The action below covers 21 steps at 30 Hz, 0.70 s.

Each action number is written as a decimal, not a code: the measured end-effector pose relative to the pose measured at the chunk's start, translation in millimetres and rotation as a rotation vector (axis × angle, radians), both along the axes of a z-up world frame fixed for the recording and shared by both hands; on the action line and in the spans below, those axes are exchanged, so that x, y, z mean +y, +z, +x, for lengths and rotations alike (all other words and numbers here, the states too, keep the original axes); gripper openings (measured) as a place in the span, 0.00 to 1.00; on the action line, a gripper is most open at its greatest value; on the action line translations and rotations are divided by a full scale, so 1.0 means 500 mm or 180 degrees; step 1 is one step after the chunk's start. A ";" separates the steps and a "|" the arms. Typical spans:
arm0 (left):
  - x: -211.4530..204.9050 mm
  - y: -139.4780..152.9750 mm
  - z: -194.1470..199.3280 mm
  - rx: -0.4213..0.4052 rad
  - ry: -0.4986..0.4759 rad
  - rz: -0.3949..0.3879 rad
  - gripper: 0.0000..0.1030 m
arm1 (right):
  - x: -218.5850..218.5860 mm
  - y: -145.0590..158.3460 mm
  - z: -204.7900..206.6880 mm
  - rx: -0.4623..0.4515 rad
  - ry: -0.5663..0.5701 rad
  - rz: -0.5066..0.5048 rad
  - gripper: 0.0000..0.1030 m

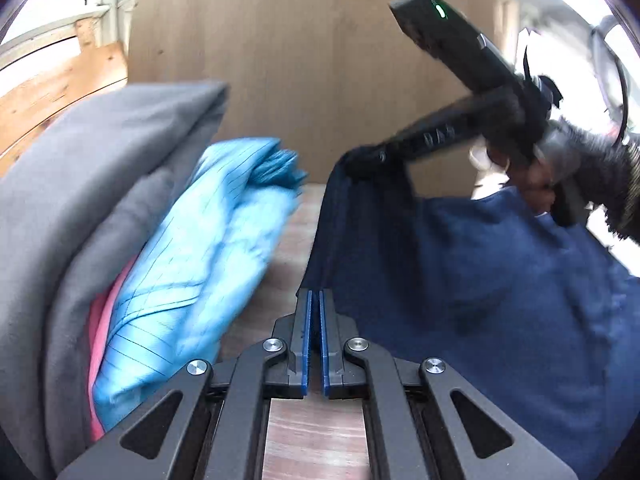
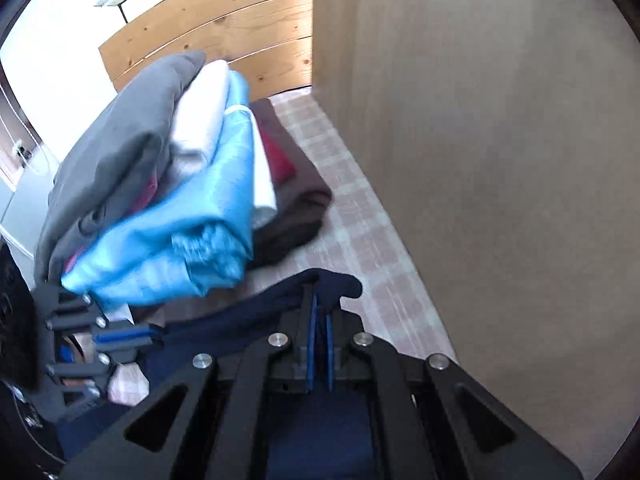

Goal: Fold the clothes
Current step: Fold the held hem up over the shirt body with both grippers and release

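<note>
Both grippers, L (image 1: 315, 300) & R (image 2: 320, 304), clamped on navy garment (image 1: 480, 280), beside folded stack (image 1: 120, 208).

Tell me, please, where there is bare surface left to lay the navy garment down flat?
Bare checked cloth runs as a strip between the stack of folded clothes and the tall wooden panel. The left side is crowded by that stack. Both the left gripper and the right gripper pinch the navy garment.

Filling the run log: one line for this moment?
left claw shut on navy garment | right claw shut on navy garment | pile beside
</note>
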State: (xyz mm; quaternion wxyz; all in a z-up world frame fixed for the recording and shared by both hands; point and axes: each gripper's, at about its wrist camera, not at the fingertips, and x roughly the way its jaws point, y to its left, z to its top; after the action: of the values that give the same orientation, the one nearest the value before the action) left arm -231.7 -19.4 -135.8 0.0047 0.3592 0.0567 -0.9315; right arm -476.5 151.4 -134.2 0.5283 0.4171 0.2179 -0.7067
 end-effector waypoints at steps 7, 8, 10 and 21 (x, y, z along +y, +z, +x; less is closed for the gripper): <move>0.012 0.036 0.116 -0.0233 -0.0687 0.0272 0.28 | 0.292 0.041 0.058 0.0542 -0.0626 0.0620 0.66; 0.003 0.033 0.120 -0.0345 -0.0675 0.0317 0.28 | 0.319 0.037 0.052 0.0451 -0.0782 0.0674 0.66; 0.009 0.019 0.105 -0.0464 -0.0684 0.0463 0.28 | 0.347 0.037 0.042 0.0256 -0.0922 0.0605 0.66; 0.210 -0.028 -0.009 -0.0508 -0.1385 0.0171 0.32 | 0.334 -0.046 0.009 -0.0507 -0.1091 0.0457 0.66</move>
State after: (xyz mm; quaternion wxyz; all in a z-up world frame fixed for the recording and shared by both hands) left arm -236.3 85.9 -149.6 -0.2013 0.4356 0.0021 -0.8774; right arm -471.8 318.2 -157.2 0.3848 0.5392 0.1511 -0.7337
